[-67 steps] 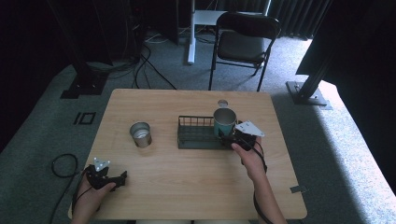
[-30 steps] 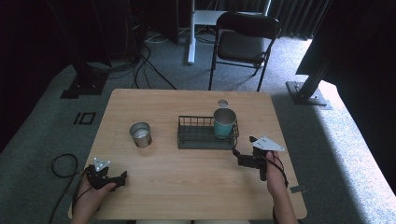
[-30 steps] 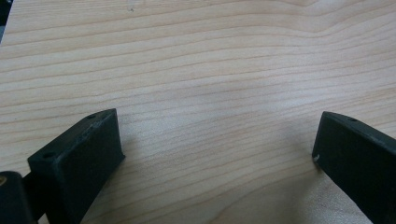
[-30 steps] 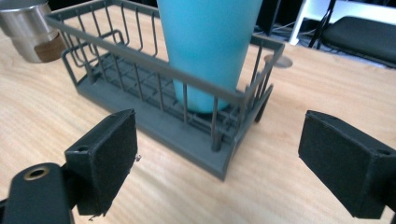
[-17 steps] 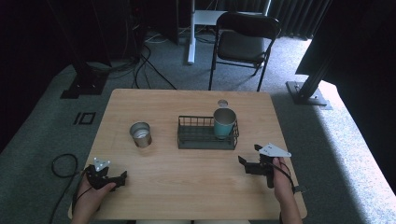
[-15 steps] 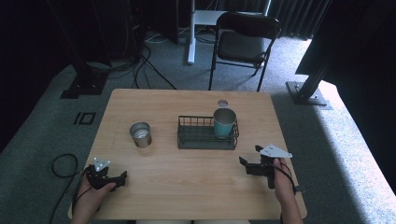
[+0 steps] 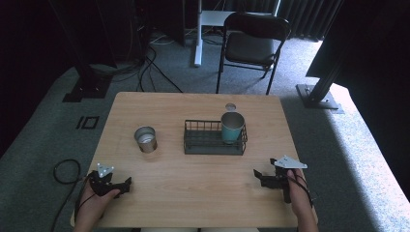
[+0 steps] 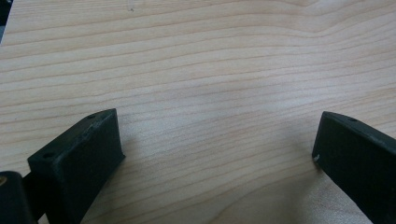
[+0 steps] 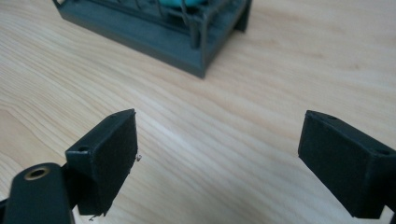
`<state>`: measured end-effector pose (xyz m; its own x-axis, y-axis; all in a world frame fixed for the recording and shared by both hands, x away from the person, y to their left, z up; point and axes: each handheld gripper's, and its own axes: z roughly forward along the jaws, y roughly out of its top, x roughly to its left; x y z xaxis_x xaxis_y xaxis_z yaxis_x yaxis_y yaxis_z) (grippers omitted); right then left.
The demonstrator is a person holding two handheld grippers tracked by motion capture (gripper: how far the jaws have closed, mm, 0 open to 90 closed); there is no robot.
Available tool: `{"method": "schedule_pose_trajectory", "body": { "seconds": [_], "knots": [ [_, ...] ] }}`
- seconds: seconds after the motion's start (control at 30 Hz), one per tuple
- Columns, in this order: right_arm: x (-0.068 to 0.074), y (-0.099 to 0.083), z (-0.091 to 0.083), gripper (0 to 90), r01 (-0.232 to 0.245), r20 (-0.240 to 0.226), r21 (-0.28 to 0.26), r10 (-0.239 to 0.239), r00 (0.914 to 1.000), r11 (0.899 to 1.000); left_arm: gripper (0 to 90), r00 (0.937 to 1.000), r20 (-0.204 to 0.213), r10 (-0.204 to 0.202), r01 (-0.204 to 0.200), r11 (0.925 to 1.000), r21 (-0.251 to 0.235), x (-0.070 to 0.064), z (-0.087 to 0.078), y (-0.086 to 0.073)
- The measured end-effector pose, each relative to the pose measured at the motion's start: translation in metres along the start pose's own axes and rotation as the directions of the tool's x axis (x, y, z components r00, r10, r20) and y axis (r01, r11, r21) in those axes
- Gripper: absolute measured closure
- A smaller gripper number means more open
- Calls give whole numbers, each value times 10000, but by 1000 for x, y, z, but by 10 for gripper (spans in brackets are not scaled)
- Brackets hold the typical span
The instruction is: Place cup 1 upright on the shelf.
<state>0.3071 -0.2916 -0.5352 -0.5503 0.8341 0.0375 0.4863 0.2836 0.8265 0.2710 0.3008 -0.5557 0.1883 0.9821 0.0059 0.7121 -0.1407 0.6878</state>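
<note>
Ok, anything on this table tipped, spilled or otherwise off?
Nothing stands out. The teal cup stands upright in the right end of the wire basket, the metal cup is upright on the table to the basket's left, and the left gripper and right gripper sit open and empty near the front edge.

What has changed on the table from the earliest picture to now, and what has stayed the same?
The right tool let go of the teal cup, drew back toward the person and now rests open near the table's near right edge. The cup stands in the wire basket. The left tool, the metal cup and the basket stayed put.
</note>
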Motion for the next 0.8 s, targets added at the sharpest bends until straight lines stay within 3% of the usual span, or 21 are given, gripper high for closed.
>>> {"method": "schedule_pose_trajectory", "body": {
  "seconds": [0.27, 0.43, 0.63, 0.8],
  "knots": [
    [-3, -11, -1, 116, 262, -84, 563, -258, 9996, 9981, 20, 10000, 0, 3, -3, 10000, 2, 0, 0, 0],
    [-2, -18, 2, 116, 469, 21, 1161, -475, 9989, 9921, 20, 10000, -3, 5, -5, 10000, 5, 0, 0, 0],
    [-2, -22, 7, 116, 597, -51, 1519, -596, 9982, 9866, 20, 10000, 0, 6, -6, 10000, 8, 0, 0, 0],
    [-6, -21, 8, 115, 294, 86, 1636, -312, 9995, 9861, 20, 10000, -2, 6, -6, 10000, 4, 0, 0, 0]
  ]
}}
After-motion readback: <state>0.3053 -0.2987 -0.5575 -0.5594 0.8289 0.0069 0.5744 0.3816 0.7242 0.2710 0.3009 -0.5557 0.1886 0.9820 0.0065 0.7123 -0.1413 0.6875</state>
